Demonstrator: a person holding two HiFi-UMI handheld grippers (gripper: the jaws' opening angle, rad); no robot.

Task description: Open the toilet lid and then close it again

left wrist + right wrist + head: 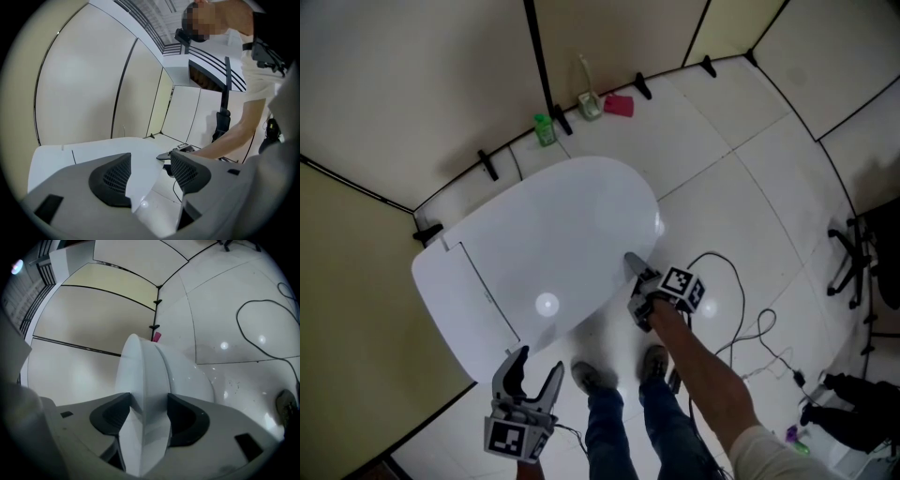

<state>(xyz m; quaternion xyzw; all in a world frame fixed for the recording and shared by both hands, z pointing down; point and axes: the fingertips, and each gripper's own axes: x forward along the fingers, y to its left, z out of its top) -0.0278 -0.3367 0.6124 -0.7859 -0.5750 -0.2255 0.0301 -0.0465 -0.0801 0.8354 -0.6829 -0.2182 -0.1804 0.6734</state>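
The white toilet lid (pixel 553 234) lies down flat over the bowl. My right gripper (pixel 636 267) is at the lid's front rim, jaws one above and one below it. In the right gripper view the lid's edge (pixel 140 380) fills the gap of the right gripper (pixel 149 416) and both pads press on it. My left gripper (pixel 534 367) hovers beside the toilet's near left corner, open and holding nothing. In the left gripper view the left gripper (pixel 150 173) looks across the lid (pixel 108 150) toward the right gripper (pixel 180 150).
The flat tank top (pixel 455 300) adjoins the lid on the left. A green bottle (pixel 545 129), a white bottle (pixel 589 103) and a pink item (pixel 619 105) stand by the partition wall. Black cables (pixel 741 319) trail on the tiled floor; my shoes (pixel 592 377) stand before the bowl.
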